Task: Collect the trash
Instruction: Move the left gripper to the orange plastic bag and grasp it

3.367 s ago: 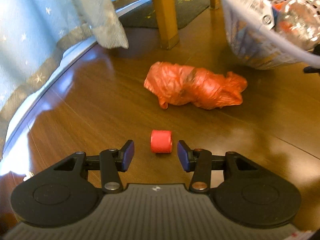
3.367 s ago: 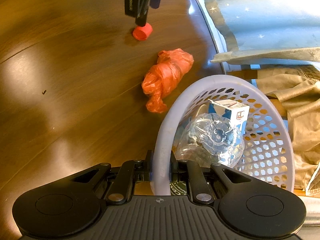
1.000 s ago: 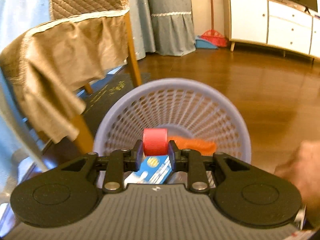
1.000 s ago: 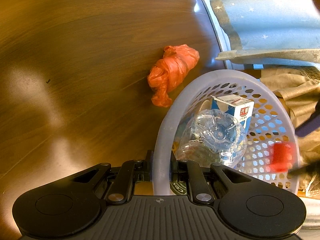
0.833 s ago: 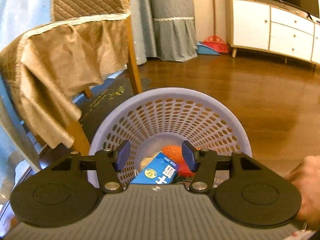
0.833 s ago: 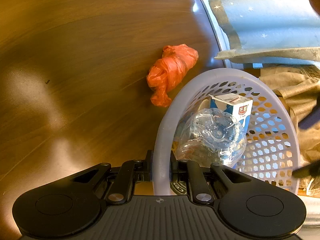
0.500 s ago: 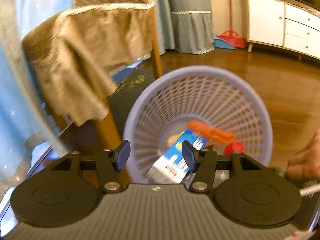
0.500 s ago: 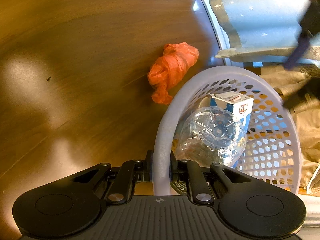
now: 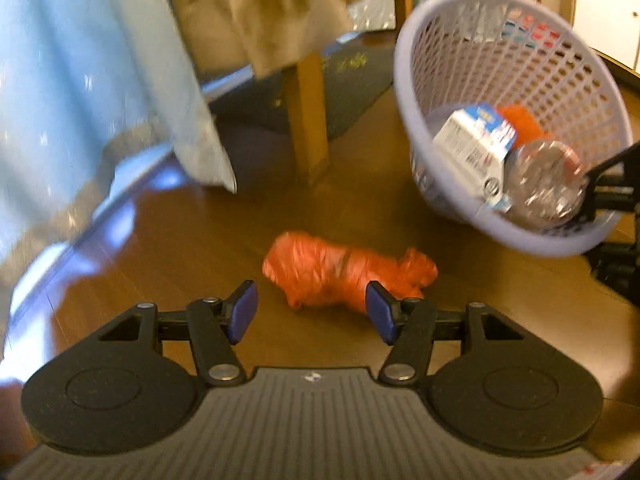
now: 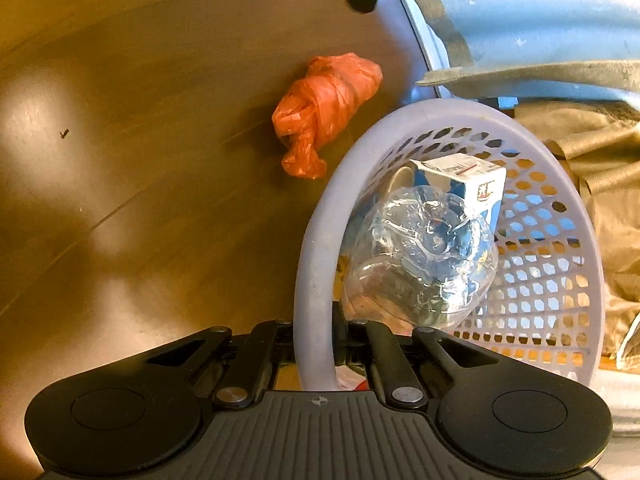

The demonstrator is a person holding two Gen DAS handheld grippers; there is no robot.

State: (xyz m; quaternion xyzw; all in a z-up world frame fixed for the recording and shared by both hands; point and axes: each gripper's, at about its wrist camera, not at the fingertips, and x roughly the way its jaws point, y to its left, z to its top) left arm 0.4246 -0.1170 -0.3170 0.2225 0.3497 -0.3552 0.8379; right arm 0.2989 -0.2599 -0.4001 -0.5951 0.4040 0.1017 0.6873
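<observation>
A crumpled orange plastic bag lies on the wooden floor. My left gripper hangs open just short of it, jaws spread about as wide as the bag, nothing between them. My right gripper is shut on the rim of a lilac mesh basket, which is held tilted above the floor to the right of the bag. In the basket lie a clear crushed bottle, a blue-and-white carton and something orange.
A wooden chair leg stands behind the bag, with tan cloth hanging above it. A light blue curtain hangs down at the left. A dark mat lies beyond the leg. A white cabinet is at the far right.
My left gripper dropped the red cap into the basket, opened, then swung down and left from the basket toward the orange bag. The right gripper stayed shut on the basket's rim.
</observation>
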